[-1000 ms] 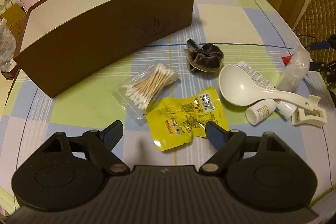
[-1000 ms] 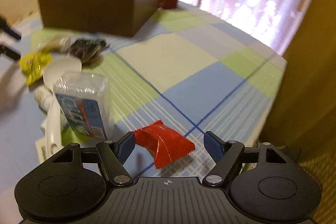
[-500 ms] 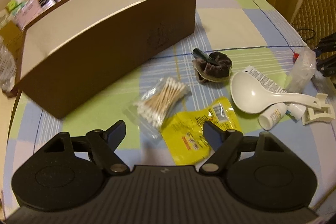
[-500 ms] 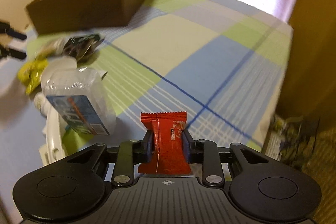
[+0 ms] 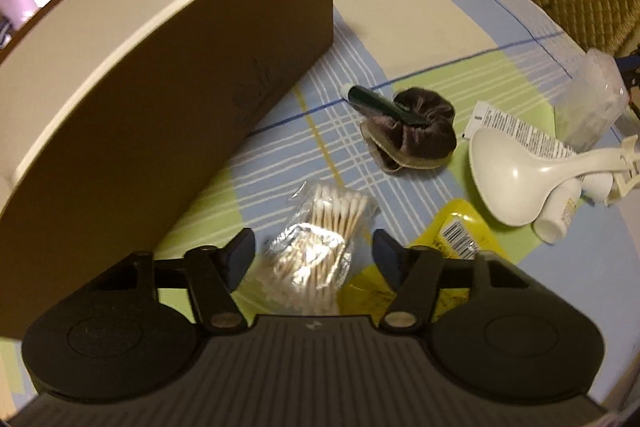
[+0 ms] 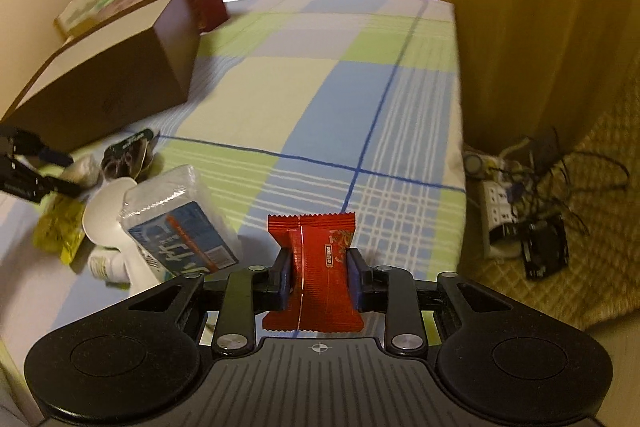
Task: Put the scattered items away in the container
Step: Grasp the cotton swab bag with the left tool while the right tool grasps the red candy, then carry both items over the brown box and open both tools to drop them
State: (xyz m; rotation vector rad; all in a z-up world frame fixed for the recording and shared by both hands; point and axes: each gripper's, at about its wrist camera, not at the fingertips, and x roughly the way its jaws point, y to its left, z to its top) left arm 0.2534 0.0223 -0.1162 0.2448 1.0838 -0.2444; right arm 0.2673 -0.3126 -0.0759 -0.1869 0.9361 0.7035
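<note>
My left gripper (image 5: pixel 314 253) is open, its fingers on either side of a clear bag of cotton swabs (image 5: pixel 320 251) on the checked cloth. The brown box (image 5: pixel 168 83) with a white inside stands just left of it. My right gripper (image 6: pixel 319 269) is shut on a red snack packet (image 6: pixel 316 267), held above the table. The brown box (image 6: pixel 108 79) shows at the far left there.
A yellow packet (image 5: pixel 452 247), white scoop (image 5: pixel 516 183), small white bottle (image 5: pixel 558 217), brown scrunchie (image 5: pixel 416 131) with a dark tube, and a tissue pack (image 6: pixel 180 223) lie on the cloth. The table edge is at the right (image 6: pixel 460 155). Cables and a power strip (image 6: pixel 500 211) lie on the floor.
My left gripper has moved forward and down until its open fingers flank the cotton swab bag. My right gripper has shut on the red packet and lifted it off the table.
</note>
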